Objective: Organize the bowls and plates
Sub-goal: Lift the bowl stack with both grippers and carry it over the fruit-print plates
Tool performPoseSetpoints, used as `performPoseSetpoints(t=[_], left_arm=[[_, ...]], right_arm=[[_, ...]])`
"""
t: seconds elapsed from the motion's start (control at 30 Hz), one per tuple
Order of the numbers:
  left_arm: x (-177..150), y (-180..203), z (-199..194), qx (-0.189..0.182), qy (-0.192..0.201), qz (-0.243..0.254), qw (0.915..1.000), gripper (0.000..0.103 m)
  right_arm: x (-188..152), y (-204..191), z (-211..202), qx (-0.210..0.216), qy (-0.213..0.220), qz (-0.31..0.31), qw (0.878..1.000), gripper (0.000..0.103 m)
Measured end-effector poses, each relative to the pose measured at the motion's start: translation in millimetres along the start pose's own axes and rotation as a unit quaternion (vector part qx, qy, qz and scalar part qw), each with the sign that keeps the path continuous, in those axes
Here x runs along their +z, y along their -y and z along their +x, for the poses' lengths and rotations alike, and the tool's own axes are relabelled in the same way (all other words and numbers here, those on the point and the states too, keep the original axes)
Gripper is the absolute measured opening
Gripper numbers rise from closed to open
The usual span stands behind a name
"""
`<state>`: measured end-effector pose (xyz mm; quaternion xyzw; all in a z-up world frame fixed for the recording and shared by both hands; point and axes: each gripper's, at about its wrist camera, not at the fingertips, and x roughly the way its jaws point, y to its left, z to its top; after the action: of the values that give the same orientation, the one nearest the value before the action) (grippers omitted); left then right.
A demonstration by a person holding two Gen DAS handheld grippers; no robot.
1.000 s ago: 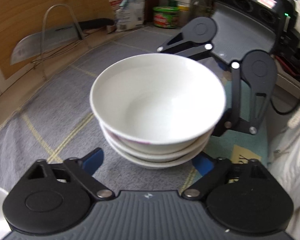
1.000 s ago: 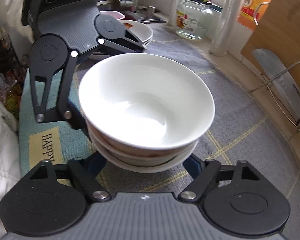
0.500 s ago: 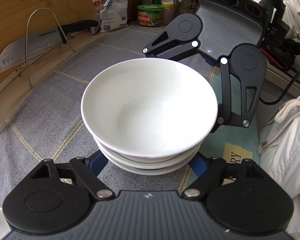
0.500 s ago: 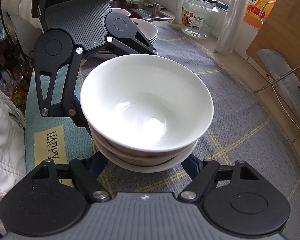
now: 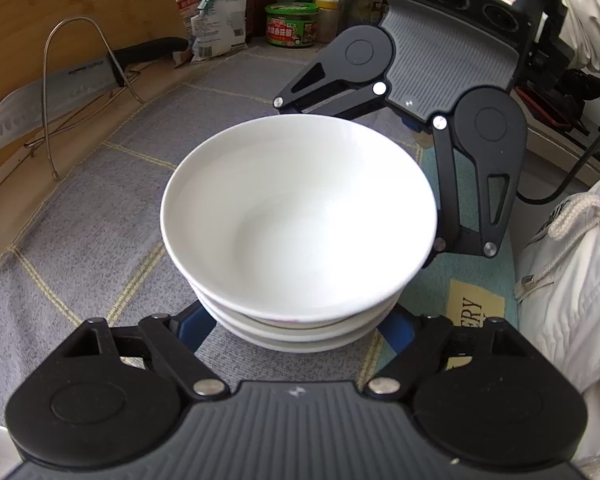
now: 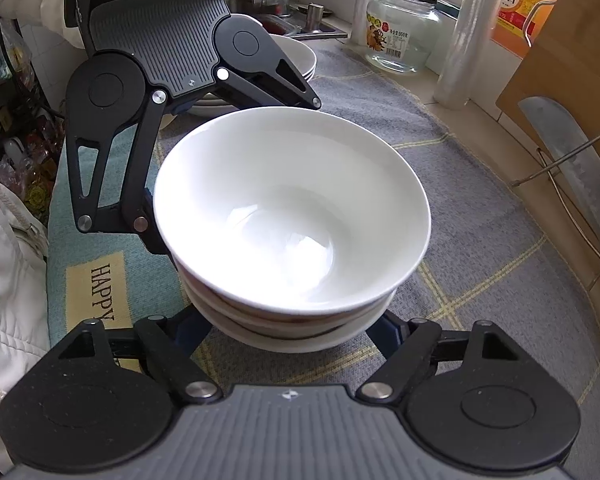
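Several white bowls nested into one stack point(image 5: 300, 220) stand on a grey checked mat point(image 5: 80, 220), and the stack point(image 6: 292, 220) fills the middle of both views. My left gripper point(image 5: 296, 324) reaches under the rim, its blue fingers point(image 5: 196, 326) pressed on the bottom bowl from both sides. From the opposite side, my right gripper point(image 6: 292, 328) straddles the same stack. Its jaws are opening, and its blue fingers point(image 6: 390, 330) sit beside the bottom bowl. The bowls hide all the fingertips. Each gripper's dark body point(image 5: 452, 52) point(image 6: 160, 40) shows behind the stack in the other's view.
A cleaver point(image 5: 60, 92) hangs in a wire rack before a wooden board point(image 5: 60, 0). Stacked plates point(image 6: 296, 56), a glass jar point(image 6: 404, 36) and an oil bottle point(image 6: 528, 12) stand behind. A green tub point(image 5: 292, 24) and bags line the wall. A white jacket point(image 5: 572, 280) is close.
The left gripper's fingers have closed in onto the bottom bowl and the gripper has tilted slightly. The right gripper's fingers have spread a little. The stack stays in place.
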<state>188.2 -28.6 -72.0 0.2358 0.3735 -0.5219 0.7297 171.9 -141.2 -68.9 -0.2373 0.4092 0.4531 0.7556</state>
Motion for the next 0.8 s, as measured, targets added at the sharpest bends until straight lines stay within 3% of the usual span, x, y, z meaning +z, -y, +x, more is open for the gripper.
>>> performPoseSetpoints(t=[0.8], left_arm=[[-0.8,14.2,-12.1,0.026,0.002,0.011,0.9996,0.085]], right_arm=[[9.5,-7.8,-7.2,-0.004,-0.007,-0.002,1.000,0.086]])
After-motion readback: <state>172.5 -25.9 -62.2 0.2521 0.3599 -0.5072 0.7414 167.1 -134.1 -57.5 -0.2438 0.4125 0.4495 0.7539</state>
